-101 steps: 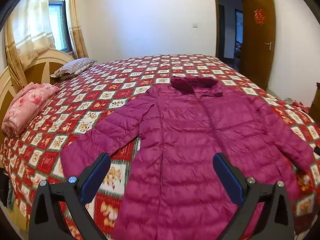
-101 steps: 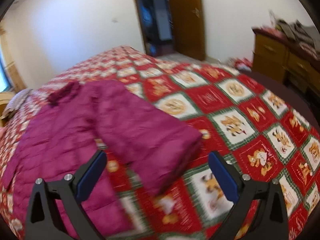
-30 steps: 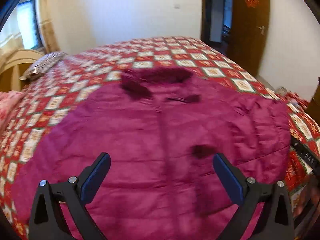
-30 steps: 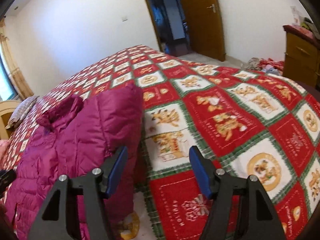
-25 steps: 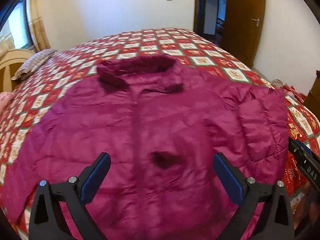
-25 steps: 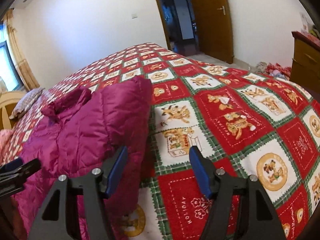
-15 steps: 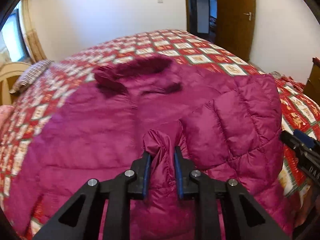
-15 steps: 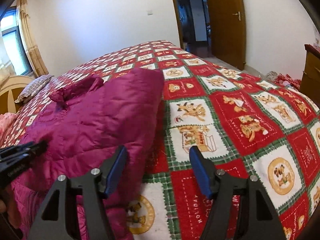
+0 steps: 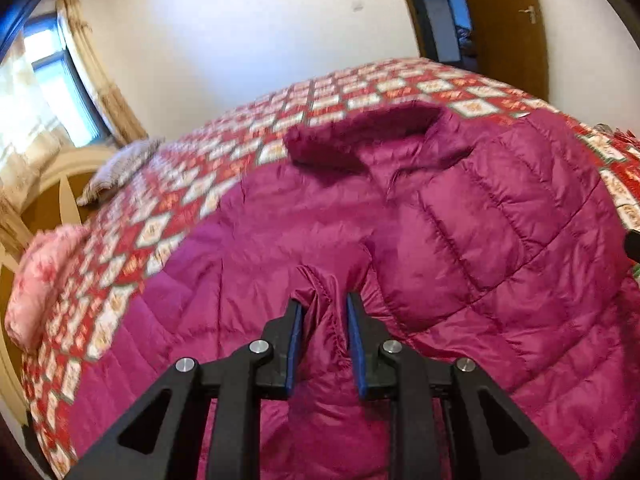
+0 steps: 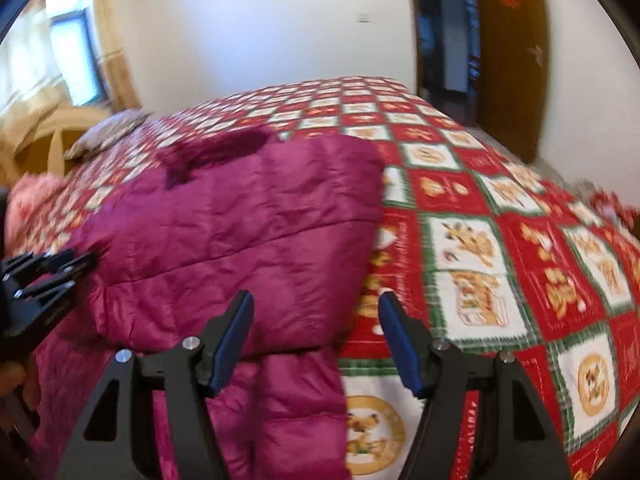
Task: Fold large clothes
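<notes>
A magenta quilted down jacket (image 9: 500,232) lies spread on the bed, collar toward the far side, with its right sleeve folded in over the chest. My left gripper (image 9: 323,305) is shut on a bunched fold of that sleeve's end (image 9: 326,344) near the jacket's middle. In the right wrist view the jacket (image 10: 240,232) fills the left half. My right gripper (image 10: 316,306) hovers open over its folded right edge, with the pads clear of the fabric. The left gripper (image 10: 52,272) shows at that view's left edge.
The bed is covered by a red, white and green patterned quilt (image 10: 500,240). A striped pillow (image 9: 120,168) and a folded pink blanket (image 9: 44,276) lie by the wooden headboard (image 9: 52,200) on the left. A brown door (image 9: 508,20) stands open beyond the far right corner.
My left gripper went from wide open above the jacket to shut on the sleeve fold, and has sunk lower. My right gripper swung left, toward the jacket's edge, and stayed open.
</notes>
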Available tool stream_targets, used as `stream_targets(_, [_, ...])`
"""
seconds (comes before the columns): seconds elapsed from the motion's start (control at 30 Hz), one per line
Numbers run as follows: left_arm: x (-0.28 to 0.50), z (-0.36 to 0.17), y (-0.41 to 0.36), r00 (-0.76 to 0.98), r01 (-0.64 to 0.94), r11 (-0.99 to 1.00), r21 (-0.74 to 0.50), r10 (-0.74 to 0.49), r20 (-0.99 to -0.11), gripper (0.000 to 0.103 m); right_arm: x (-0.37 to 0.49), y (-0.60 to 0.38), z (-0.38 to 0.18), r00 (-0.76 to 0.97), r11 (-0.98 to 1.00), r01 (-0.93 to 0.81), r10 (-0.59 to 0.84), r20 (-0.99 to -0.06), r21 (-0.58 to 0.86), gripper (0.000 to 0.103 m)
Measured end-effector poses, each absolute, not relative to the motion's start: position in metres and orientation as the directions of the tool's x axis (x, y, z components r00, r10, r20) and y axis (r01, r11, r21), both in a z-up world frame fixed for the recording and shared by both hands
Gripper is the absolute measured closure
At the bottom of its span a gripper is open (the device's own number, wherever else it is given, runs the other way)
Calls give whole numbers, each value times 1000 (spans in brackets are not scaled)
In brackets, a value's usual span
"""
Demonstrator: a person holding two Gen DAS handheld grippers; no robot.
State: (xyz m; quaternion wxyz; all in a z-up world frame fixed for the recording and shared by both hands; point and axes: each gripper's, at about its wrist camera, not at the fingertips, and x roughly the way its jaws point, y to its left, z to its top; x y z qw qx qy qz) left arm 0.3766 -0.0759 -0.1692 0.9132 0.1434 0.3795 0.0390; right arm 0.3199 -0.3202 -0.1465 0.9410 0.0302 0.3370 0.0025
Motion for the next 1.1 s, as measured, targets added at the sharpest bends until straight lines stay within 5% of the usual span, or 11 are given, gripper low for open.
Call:
stream_targets(0.1, [381,-182,-65,682,-10,959,284,215,-699,66,332,-313,-164,736,999,-10,35,-676,41,42])
stream_targets(0.17, [382,-184,-58,673,-54,958,283,244,-699,38,341,-312,-179,695,999,-3,33,-718,44,43])
stream_targets(0.2, [381,-181,-54,675,-68,960,272,245,-696,35,343,-313,-185,681,999,0,36,-732,50,43])
stream_targets(0.47, [372,-142,-33,716,-162,972,169,233,-658,26,325,-326,-138,759,994,29,46,-649,104,45])
stream_targets(0.6, [389,-145,-45,693,-200,955,220,296,-657,25,348,-328,-120,794,992,64,18,-607,113,45])
stream_targets(0.83, [421,-196,-49,636,-199,908,368,405,-657,25,407,-316,-150,744,995,39,36,-668,97,46])
stream_targets(1.1, [422,-203,-34,634,-198,928,315,367,-681,25,417,-305,-183,698,998,22,22,-716,52,47])
